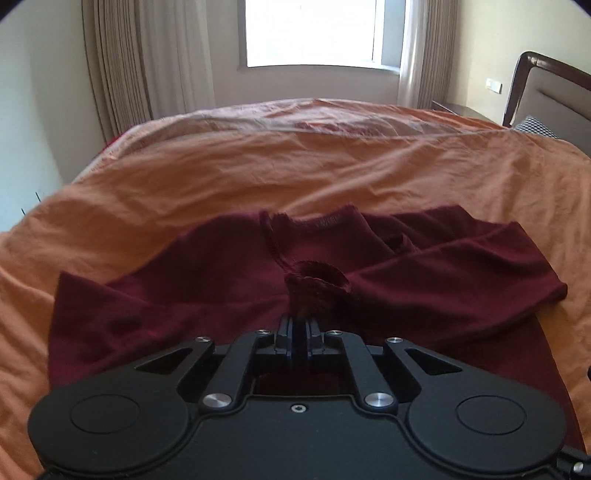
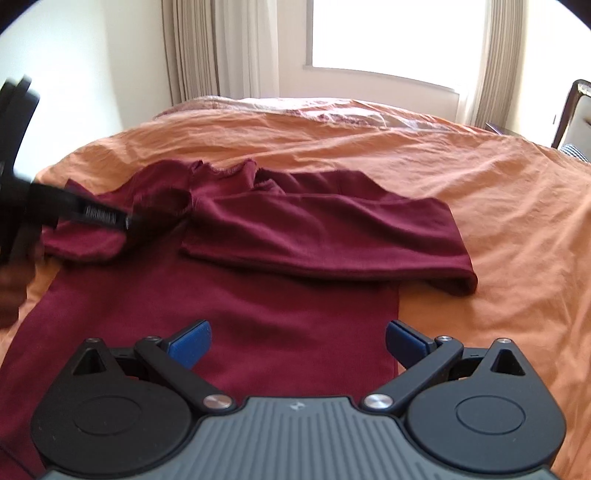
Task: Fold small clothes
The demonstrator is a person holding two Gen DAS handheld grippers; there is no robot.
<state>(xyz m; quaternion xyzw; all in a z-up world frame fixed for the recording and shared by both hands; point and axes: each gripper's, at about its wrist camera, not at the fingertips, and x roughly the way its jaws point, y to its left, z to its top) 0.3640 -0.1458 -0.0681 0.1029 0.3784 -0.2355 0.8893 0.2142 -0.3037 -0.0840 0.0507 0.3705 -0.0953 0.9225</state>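
Left gripper is clamped on the left sleeve cuff; jaws are together with the ribbed cuff bunched between them. Right gripper is apart, nothing held, hovering over the lower body of the sweater.

Sweater is laid on the bed, neck toward the window. Right sleeve is already folded across the chest. In the right view the left gripper is seen over the shoulder area with the cuff, blurred.

Judged risks:
- Grip is on the cuff only. If the cuff slips out mid-carry, the sleeve would drop short and land bunched.
- Knit is soft and stretchy; a hard pull could drag the shoulder and shift the whole body on the cover, since nothing pins it.
- The folded right sleeve could be disturbed if the left sleeve is dragged across it rather than lifted over.
- Cover is wrinkled; the fold may not lie flat.

Relative position: the cuff sits directly ahead of the left fingers, touching them, above the chest, just short of the neck. For the right gripper, the body fabric lies below and between the open fingers; the right side edge of the sweater runs just beside the right finger. Contact with fabric cannot be told.
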